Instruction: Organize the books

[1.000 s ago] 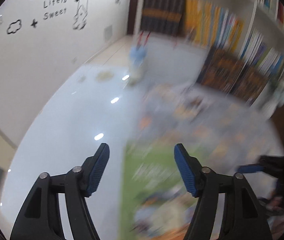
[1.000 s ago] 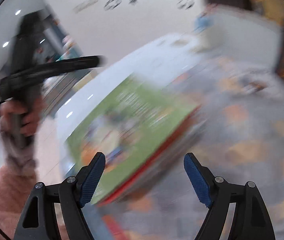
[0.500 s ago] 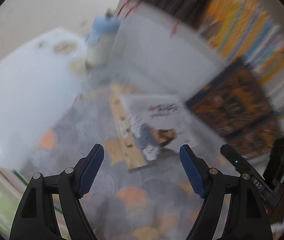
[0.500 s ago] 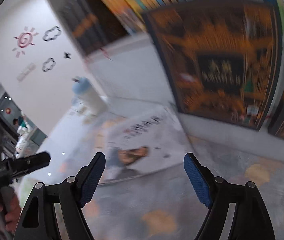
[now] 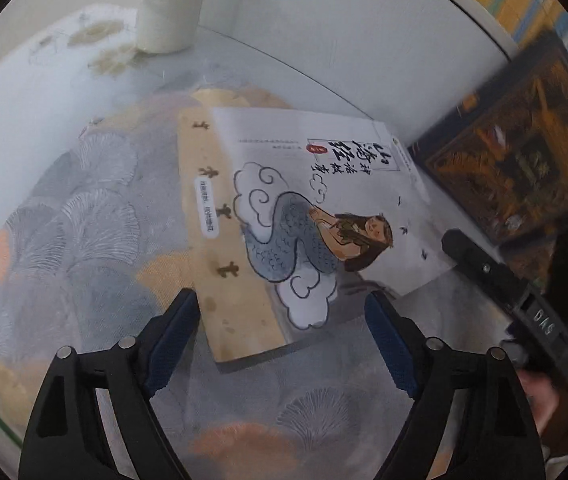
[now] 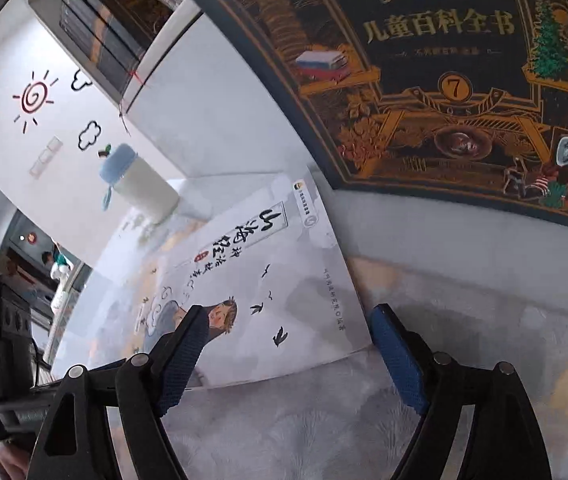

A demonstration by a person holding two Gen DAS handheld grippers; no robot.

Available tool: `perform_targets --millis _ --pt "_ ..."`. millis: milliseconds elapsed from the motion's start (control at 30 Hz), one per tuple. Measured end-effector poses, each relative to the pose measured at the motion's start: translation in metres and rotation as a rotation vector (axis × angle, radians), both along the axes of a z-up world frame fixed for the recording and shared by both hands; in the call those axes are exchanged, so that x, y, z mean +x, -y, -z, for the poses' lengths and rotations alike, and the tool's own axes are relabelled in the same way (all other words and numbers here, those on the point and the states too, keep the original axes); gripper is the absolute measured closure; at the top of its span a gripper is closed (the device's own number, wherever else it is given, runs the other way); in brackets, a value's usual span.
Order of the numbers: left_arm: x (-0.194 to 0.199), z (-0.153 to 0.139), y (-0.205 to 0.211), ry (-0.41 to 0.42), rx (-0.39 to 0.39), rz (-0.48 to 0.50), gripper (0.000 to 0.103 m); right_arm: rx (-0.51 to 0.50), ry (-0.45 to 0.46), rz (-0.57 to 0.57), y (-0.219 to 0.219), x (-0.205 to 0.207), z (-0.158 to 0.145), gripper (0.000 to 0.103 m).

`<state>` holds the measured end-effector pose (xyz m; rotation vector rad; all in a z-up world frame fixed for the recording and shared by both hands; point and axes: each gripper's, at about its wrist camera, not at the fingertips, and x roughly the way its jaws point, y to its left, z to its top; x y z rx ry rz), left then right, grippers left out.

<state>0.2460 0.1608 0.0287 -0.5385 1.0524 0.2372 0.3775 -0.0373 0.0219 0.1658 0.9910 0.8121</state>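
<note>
White book [image 5: 323,208] flat on the patterned rug [image 5: 96,240].
Both left gripper [image 5: 280,344] and right gripper [image 6: 287,356] jaws opening, released; book just ahead, ungrasped.

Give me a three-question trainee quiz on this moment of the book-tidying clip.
1. True or false: the white book with the mermaid-like drawing lies flat on the patterned rug.
2. Multiple choice: the dark, gold-decorated book is (A) lying flat under the white book, (B) standing upright behind the white book, (C) held in the right gripper.
3. Fill in: beyond the white book stands a white bottle with a ____ cap.

Key: 1 true. 2 B. 3 blue. Neither the left gripper nor the right one holds anything; the left one's jaws are opening.
</note>
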Motion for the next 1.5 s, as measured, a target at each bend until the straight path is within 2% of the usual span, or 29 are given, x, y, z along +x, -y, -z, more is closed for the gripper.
perform_targets --millis 67,233,367,433,567,600,667,700,800,900,967,1100,1167,1200,1233,1333,1400,1433,1467,1500 --pt "-0.002 -0.001 0.006 -0.009 0.01 0.018 0.02 -0.021 -0.009 -0.01 0.002 -0.003 -0.001 0.02" --pt "-0.028 -0.009 0.021 -0.006 -0.063 0.075 0.02 -0.012 -0.074 -0.003 0.026 -0.017 -0.004 0.021" --pt "-0.073 -0.014 0.056 -0.028 -0.108 0.192 0.02 -0.064 -0.058 0.0 0.038 -0.043 -0.008 0.02" --pt "-0.107 -0.014 0.076 -0.02 -0.127 0.251 0.02 -0.045 -0.052 -0.001 0.052 -0.063 -0.01 0.02" --pt "-0.173 -0.007 0.111 -0.009 -0.149 0.383 0.021 0.002 -0.096 -0.029 0.089 -0.113 -0.009 0.02" --pt "-0.189 -0.004 0.118 -0.014 -0.171 0.422 0.02 0.01 -0.098 -0.041 0.097 -0.125 -0.01 0.021" --pt "-0.216 0.004 0.132 -0.05 -0.266 0.506 0.021 0.023 -0.097 -0.065 0.115 -0.154 -0.013 0.021" --pt "-0.23 0.003 0.141 -0.05 -0.282 0.548 0.021 0.033 -0.089 -0.065 0.124 -0.166 -0.014 0.021" --pt "-0.249 -0.008 0.151 -0.015 -0.239 0.618 0.022 0.083 -0.07 0.011 0.163 -0.2 -0.015 0.021" --pt "-0.239 -0.019 0.13 0.026 -0.172 0.543 0.024 0.168 -0.081 0.117 0.207 -0.226 -0.018 0.021" --pt "-0.224 -0.025 0.112 0.071 -0.116 0.46 0.024 0.191 -0.091 0.11 0.22 -0.243 -0.02 0.021" --pt "-0.181 -0.029 0.096 0.154 0.032 0.344 0.024 0.114 -0.114 0.047 0.204 -0.276 -0.017 0.021" --pt "-0.16 -0.023 0.096 0.129 0.12 0.31 0.024 0.104 -0.16 0.027 0.19 -0.286 -0.01 0.021" --pt "-0.156 -0.019 0.095 0.112 0.137 0.29 0.024 0.112 -0.184 0.023 0.183 -0.29 -0.007 0.021" --pt "-0.148 -0.014 0.094 0.087 0.144 0.26 0.024 0.119 -0.202 0.023 0.176 -0.29 -0.004 0.021" --pt "-0.127 0.011 0.086 -0.018 0.033 0.201 0.021 0.143 -0.242 0.011 0.156 -0.287 0.001 0.021" --pt "-0.12 0.006 0.095 0.006 0.104 0.204 0.021 0.131 -0.236 0.009 0.148 -0.282 0.0 0.021" --pt "-0.116 0.008 0.099 -0.009 0.115 0.225 0.021 0.132 -0.239 0.014 0.146 -0.277 0.001 0.021" --pt "-0.118 0.012 0.103 -0.017 0.094 0.251 0.02 0.145 -0.25 0.021 0.144 -0.272 0.001 0.021" --pt "-0.12 0.011 0.107 -0.008 0.117 0.277 0.02 0.153 -0.259 0.025 0.144 -0.268 0.002 0.021"
